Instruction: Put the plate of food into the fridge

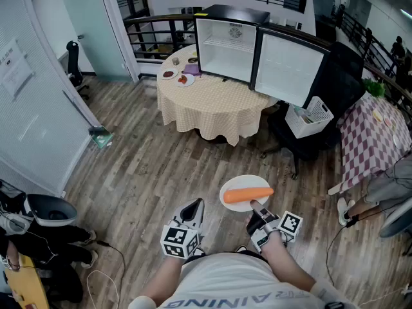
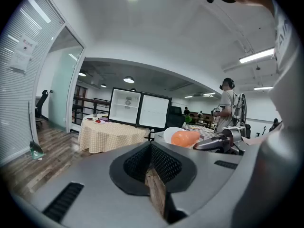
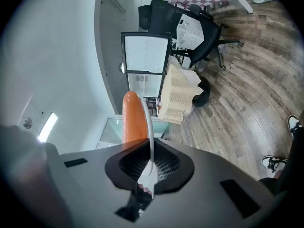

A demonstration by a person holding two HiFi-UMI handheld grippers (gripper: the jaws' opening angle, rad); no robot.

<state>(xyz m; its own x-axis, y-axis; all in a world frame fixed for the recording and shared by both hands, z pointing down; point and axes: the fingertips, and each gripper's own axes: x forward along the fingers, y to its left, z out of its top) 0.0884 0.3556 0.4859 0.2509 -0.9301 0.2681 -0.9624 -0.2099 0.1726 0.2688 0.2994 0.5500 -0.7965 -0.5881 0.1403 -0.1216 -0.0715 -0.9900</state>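
Observation:
A white plate (image 1: 233, 187) carrying a long orange piece of food (image 1: 248, 195) hangs over the wooden floor in front of me. My right gripper (image 1: 253, 206) is shut on the plate's near rim. In the right gripper view the thin rim (image 3: 150, 127) runs between the jaws, with the orange food (image 3: 132, 118) on its left. My left gripper (image 1: 196, 205) is beside it, shut and empty; its jaws (image 2: 151, 146) meet at the tip. The small fridge (image 1: 225, 47) stands open on a round table far ahead, its door (image 1: 288, 69) swung to the right.
The round table (image 1: 212, 105) has a checked cloth and small dishes (image 1: 183, 79) at its left. A black office chair (image 1: 309, 127) with a white basket (image 1: 310, 118) stands right of it. A checked table (image 1: 373, 140) and a seated person (image 1: 386, 188) are at the right; a glass partition is on the left.

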